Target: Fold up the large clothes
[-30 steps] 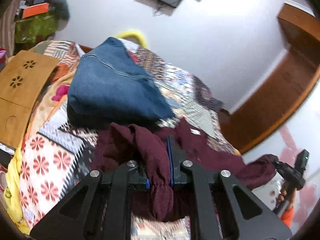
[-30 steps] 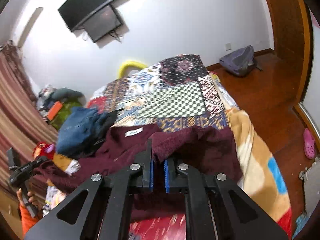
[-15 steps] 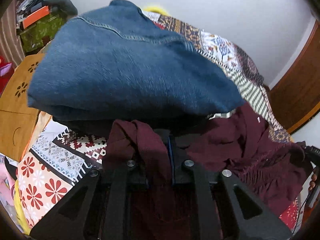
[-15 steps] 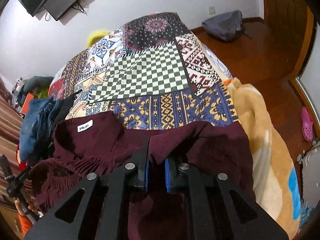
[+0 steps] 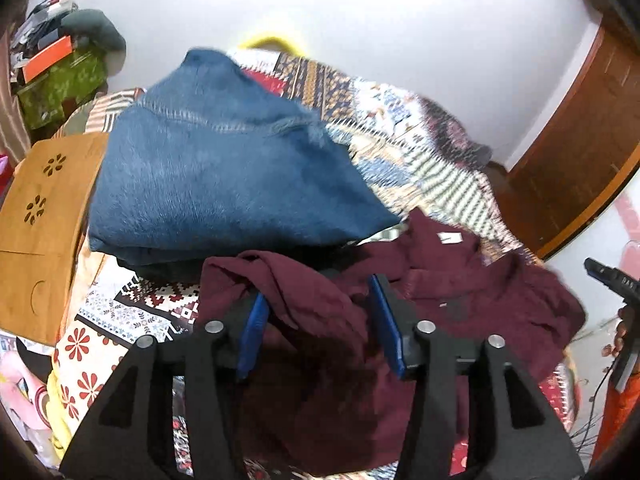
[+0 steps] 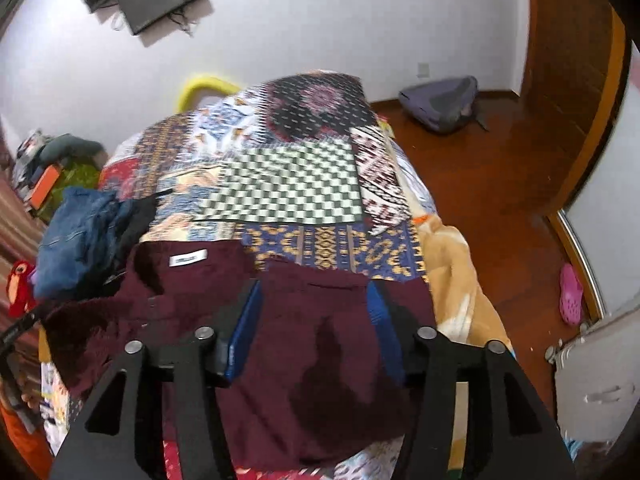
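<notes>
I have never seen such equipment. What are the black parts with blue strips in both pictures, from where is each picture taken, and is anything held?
A person holds one hand gripper in each hand; each picture comes from a camera on a gripper, looking along its two fingers. The left gripper and right gripper have just been opening: the maroon garment lies loose between the blue pads, not pinched. It rests on a patchwork bedspread, beside folded blue jeans.

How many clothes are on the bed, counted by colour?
Maroon: 1, the maroon garment, spread flat on the patchwork bedspread.
Blue: 1, the folded blue denim.
Black: 1, a dark garment beside the denim.
Total: 3
</notes>
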`<state>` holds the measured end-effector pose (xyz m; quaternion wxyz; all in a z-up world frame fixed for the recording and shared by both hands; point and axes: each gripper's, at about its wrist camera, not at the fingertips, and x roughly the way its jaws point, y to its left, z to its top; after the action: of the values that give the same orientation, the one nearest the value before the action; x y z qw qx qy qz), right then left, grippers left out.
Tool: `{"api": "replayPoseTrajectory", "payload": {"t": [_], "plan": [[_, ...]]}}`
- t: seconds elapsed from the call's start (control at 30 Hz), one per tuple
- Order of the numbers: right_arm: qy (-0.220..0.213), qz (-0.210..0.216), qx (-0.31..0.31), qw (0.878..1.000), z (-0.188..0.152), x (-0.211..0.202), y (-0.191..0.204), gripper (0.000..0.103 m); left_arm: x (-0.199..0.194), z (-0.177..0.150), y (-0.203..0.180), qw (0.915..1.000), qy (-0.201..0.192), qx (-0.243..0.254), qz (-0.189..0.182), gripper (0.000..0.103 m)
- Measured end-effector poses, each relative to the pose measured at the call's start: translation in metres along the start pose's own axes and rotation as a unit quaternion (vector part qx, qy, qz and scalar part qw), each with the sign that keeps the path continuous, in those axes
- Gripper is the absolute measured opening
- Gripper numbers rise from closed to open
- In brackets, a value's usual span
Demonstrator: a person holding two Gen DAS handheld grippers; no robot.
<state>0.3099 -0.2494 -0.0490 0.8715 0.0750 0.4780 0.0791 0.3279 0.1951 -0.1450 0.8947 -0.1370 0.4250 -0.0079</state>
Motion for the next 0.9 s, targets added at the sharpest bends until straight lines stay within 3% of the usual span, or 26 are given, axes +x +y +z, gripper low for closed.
{"api": "replayPoseTrajectory", "payload": {"t": [0.13, 0.3, 0.53, 0.77, 0.9], "plan": [[-0.001, 0.013, -0.043, 0.999, -0.012, -0.009, 0.028, 0.053, -0.026, 0.003, -0.015, 0.9990, -0.043, 0.015, 0.002, 0.060], [0.011, 0.019, -0.107, 0.994, -0.033, -0.003, 0.069, 0.053, -0.052, 0.003, -0.035, 0.9959, -0.075, 0.049, 0.010, 0.078], [0.053, 0.011, -0.186, 0.981, -0.073, 0.029, 0.106, 0.054, -0.015, -0.038, -0.060, 0.9955, -0.012, 0.093, 0.006, 0.083], [0.104, -0.052, -0.266, 0.957, -0.107, 0.070, 0.103, 0.054, 0.051, -0.085, -0.069, 0.9916, 0.075, 0.103, 0.017, 0.083], [0.099, -0.046, -0.242, 0.964, -0.108, 0.063, 0.080, 0.054, 0.060, -0.100, -0.072, 0.9872, 0.069, 0.137, 0.043, 0.083]]}}
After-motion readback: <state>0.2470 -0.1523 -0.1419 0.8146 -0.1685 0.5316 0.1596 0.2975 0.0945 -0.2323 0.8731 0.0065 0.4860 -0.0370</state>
